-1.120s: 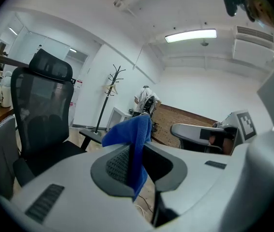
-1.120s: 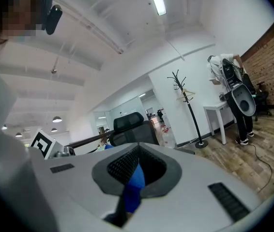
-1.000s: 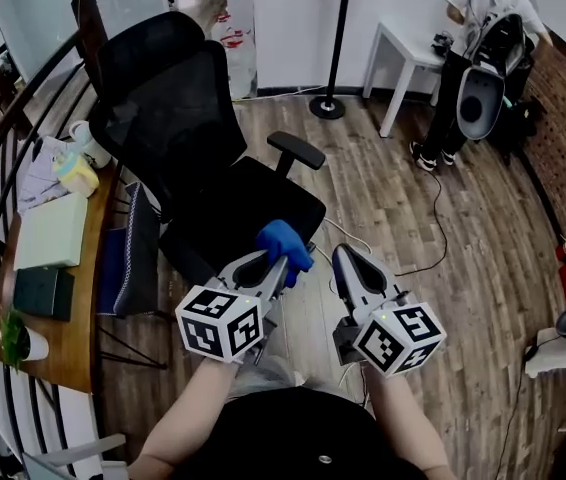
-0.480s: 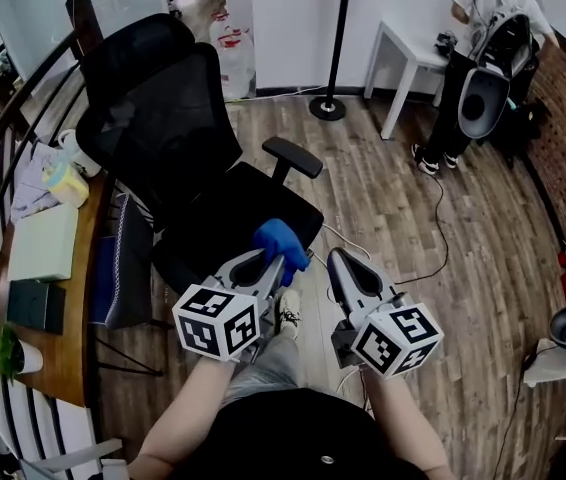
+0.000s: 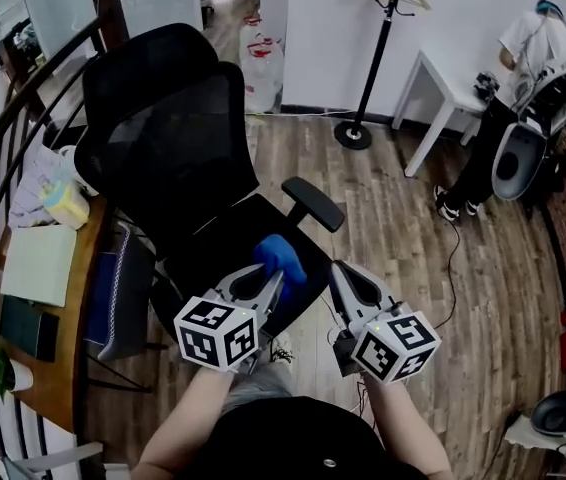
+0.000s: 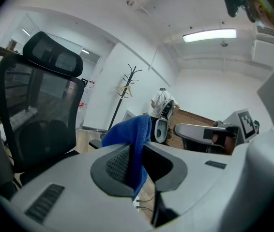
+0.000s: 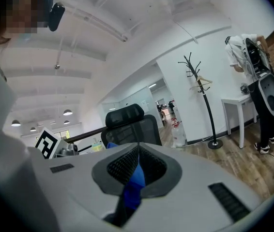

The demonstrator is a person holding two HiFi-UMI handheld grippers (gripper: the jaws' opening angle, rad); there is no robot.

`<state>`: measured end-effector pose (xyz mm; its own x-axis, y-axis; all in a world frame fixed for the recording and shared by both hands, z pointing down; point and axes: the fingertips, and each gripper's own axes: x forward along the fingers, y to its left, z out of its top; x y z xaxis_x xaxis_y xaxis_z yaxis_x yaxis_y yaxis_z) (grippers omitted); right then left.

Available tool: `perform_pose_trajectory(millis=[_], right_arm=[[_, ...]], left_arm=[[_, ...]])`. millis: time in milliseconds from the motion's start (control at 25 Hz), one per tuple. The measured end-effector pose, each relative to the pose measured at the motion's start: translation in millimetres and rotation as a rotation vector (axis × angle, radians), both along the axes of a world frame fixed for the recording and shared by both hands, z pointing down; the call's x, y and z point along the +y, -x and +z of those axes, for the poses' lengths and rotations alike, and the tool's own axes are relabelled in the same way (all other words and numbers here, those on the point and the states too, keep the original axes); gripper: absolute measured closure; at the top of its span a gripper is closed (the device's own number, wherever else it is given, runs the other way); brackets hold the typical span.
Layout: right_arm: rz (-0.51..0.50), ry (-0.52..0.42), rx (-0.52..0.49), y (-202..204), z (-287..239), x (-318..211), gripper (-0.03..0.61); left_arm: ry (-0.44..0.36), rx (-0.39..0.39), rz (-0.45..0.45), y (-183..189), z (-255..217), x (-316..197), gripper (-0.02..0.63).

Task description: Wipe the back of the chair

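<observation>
Two claws sit nearest: the left claw (image 5: 271, 284) pinches a blue cloth (image 5: 281, 255), the right claw (image 5: 338, 271) is closed and empty. Beyond, the black chair (image 5: 178, 153) stands on wood floor (image 5: 413, 218), table (image 5: 68, 343) at left, coat stand (image 5: 378, 53) far.

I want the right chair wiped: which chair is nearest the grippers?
The black mesh office chair with a headrest, directly ahead; the white-shelled chair stands far right beside a person.
</observation>
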<state>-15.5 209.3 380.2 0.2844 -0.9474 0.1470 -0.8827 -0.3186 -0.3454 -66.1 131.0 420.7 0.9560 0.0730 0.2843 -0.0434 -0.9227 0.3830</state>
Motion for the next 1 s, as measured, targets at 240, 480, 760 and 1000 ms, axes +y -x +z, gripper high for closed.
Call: perform_pose_trajectory(millis=[240, 480, 760, 1000], right_arm=[[-0.081, 0.009, -0.008, -45.3, -0.3, -61.8, 0.549], [-0.170, 0.005, -0.014, -65.9, -0.1, -111.3, 0.549], [-0.302, 0.009, -0.017, -58.0, 0.1, -160.5, 0.549], [-0.401, 0.005, -0.008, -54.1, -5.6, -198.3, 0.549]], left_arm=[[0.011, 0.010, -0.103, -41.2, -6.2, -64.0, 0.549], [0.010, 0.001, -0.176, -55.5, -5.1, -107.5, 0.549], [0.000, -0.010, -0.278, -44.9, -5.2, -140.9, 0.549], [0.002, -0.010, -0.380, -29.6, -7.6, -170.5, 0.549]])
